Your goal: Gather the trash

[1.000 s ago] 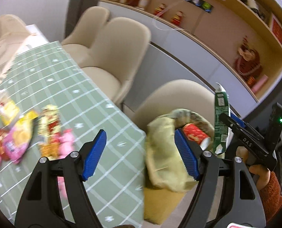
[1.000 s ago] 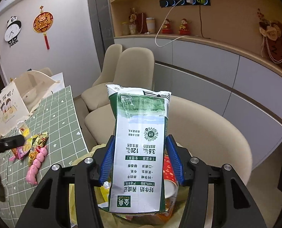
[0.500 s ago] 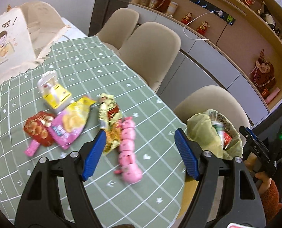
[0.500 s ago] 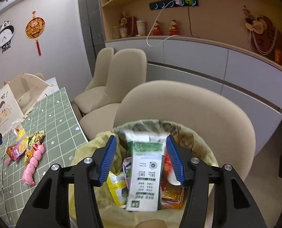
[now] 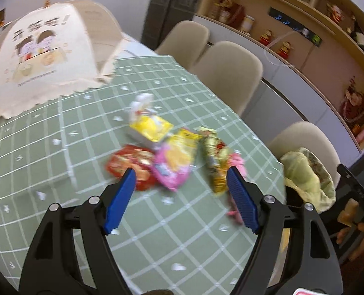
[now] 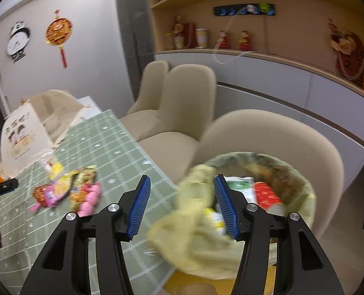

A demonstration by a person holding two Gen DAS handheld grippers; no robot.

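Several snack wrappers lie on the green checked table [image 5: 47, 152]: a red packet [image 5: 130, 164], a pink and yellow bag [image 5: 174, 162], a yellow carton [image 5: 150, 127], a gold wrapper [image 5: 215, 157] and a pink sausage-like pack [image 6: 90, 198]. My left gripper [image 5: 180, 199] is open and empty just above and before them. My right gripper [image 6: 182, 209] is open and empty over the near rim of the trash bin [image 6: 302, 191], lined with a yellow-green bag. The green and white milk carton [image 6: 239, 184] and a red cup [image 6: 268, 195] lie inside it. The bin also shows in the left wrist view [image 5: 309, 174].
A folded cream food cover [image 5: 42, 56] with a cartoon print stands at the table's far end. Several beige chairs [image 6: 189, 103] line the table's right side; one [image 6: 275, 135] stands behind the bin. A sideboard with shelves [image 6: 280, 73] runs along the wall.
My right gripper let go of the milk carton into the bin and swung left towards the table. My left gripper moved from the bin side to over the wrappers.
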